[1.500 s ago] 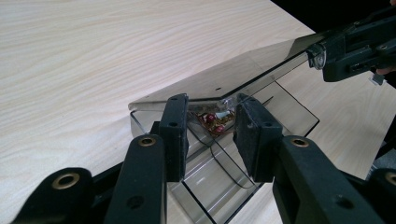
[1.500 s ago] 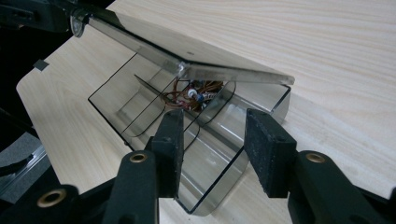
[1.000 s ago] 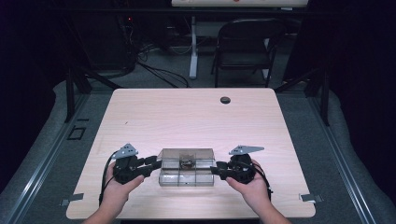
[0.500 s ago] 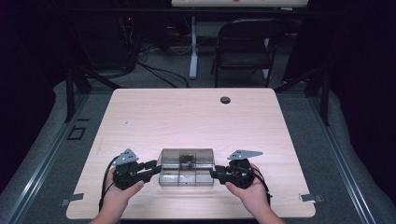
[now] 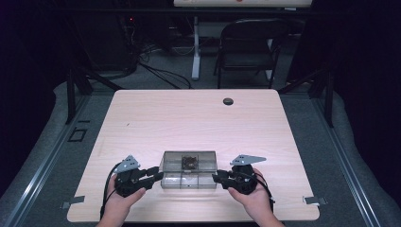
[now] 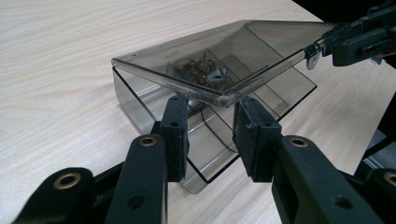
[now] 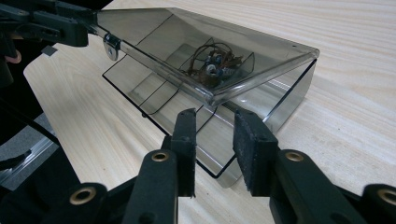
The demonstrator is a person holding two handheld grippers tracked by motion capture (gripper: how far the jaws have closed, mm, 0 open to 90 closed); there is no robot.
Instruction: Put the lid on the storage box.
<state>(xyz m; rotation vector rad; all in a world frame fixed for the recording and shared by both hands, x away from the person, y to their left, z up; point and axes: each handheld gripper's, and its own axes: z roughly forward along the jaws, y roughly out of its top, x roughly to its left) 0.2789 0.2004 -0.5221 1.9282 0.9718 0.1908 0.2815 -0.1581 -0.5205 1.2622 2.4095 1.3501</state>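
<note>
Smoked clear plastic forms the compartment box (image 5: 189, 169), set near the table's (image 5: 198, 118) front edge with its lid (image 6: 219, 60) raised aslant. Its corners are flanked by the left gripper (image 6: 211, 135) and right gripper (image 7: 215, 140); the right's jaws have just been closing, and neither is seen clamped.

A black folding chair (image 5: 248, 45) stands beyond the wooden table (image 5: 189, 118).

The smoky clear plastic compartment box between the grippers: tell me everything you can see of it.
The smoky clear plastic compartment box sits near the front edge of the pale wooden table. Its hinged lid is tilted partly open. Inner dividers form compartments; one holds a tangle of small wired parts. The left gripper and right gripper flank its ends.
</note>
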